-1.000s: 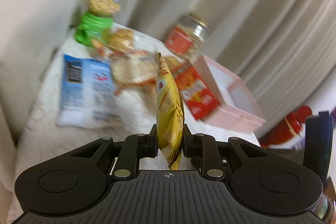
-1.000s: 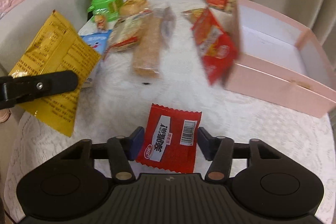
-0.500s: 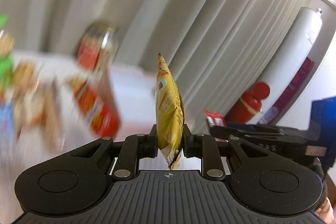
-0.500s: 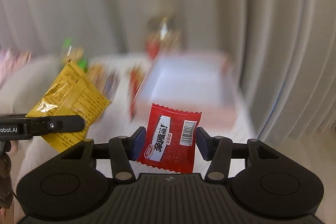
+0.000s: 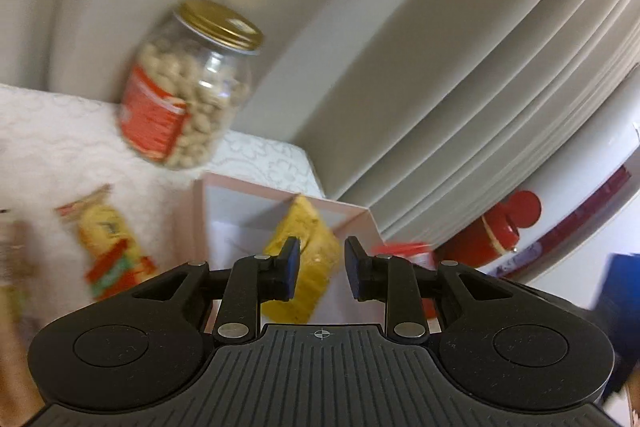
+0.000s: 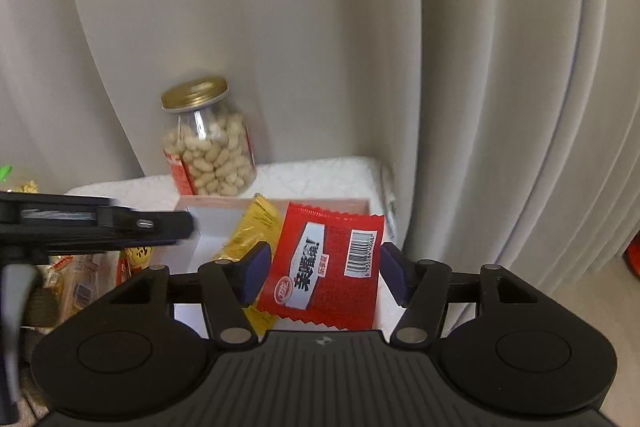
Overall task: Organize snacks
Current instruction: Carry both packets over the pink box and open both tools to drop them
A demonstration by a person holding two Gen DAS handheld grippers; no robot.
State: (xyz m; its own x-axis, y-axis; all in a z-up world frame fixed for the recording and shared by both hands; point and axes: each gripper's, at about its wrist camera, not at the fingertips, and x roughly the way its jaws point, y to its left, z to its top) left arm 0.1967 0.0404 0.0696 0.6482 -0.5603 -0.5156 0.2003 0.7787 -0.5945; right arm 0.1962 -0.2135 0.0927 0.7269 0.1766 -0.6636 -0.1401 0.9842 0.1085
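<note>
- Left gripper (image 5: 320, 273): fingers (image 5: 289, 269) spreading, gap clear between them; pads touch nothing.
- Yellow packet (image 5: 310, 267): lies beyond the left fingers, inside the pink box (image 5: 280, 193). Long axis runs from the near edge up toward the box's far wall, top corner tilted left. Its lower part is hidden behind the left finger and the gripper body.
- In the right wrist view the yellow packet (image 6: 250, 231) shows as a slanted strip in the box (image 6: 216, 203), partly covered by the red packet (image 6: 324, 267).
- Right gripper (image 6: 323, 273): fingers (image 6: 256, 273) opening. The red packet stands upright between them, face to the camera, long axis near vertical, leaning a little right. A small gap shows at the right pad; contact at the left pad cannot be judged.
- Red packet sits over the box; whether it rests on the floor of the box cannot be told.
- Peanut jar (image 6: 208, 147): gold lid, upright on the bench (image 6: 320, 171) just behind the box.
- Other wrapped snacks (image 5: 108, 247) left of the box are blurred; labels unreadable.
- Left gripper (image 6: 96, 225) enters the right view from the left, motion-smeared.
- Curtain (image 6: 400, 47) behind the bench.
</note>
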